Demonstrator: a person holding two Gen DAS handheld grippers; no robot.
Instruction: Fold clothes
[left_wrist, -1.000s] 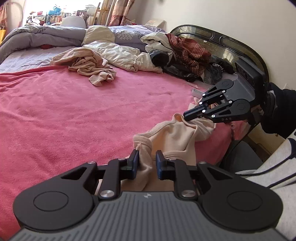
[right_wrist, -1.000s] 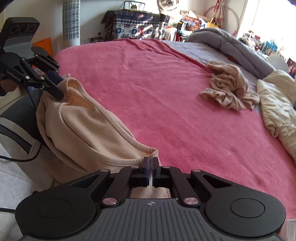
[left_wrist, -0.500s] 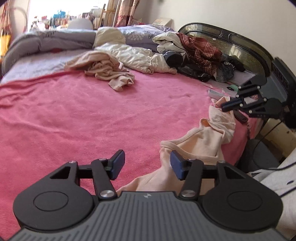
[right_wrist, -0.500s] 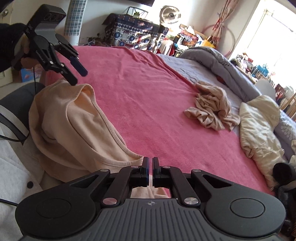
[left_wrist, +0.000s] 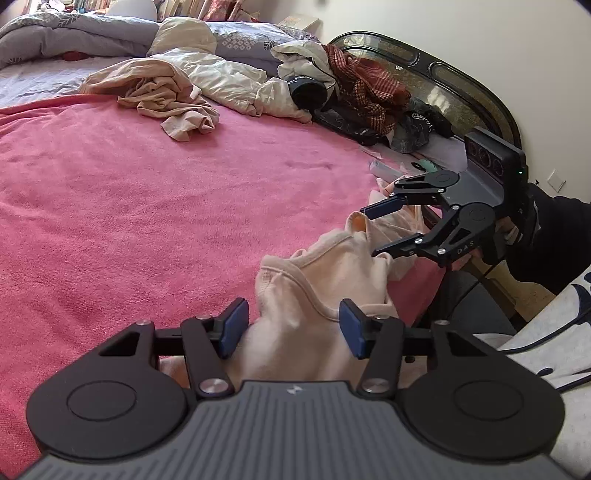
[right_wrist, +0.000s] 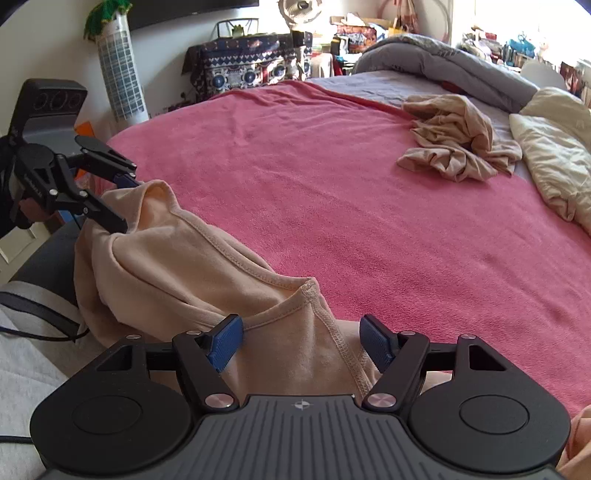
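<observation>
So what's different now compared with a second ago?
Both grippers let go: the left gripper and right gripper have just been opening, fingers apart around the peach garment, which now slumps on the pink blanket. The crumpled tan garment stayed put.

Black tool (left_wrist: 290, 328) with blue pads (left_wrist: 232, 326), perhaps a dark sleeve (left_wrist: 554, 236)

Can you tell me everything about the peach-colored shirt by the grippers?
The peach garment looks like soft knit cotton with stitched hems along its edges. It lies bunched and rumpled at the near edge of the pink blanket, partly drooping off the bed. Cloth sits between the pads of both the left gripper and the right gripper, whose jaws have just been opening, so neither pinches it. It is not folded yet.
</observation>
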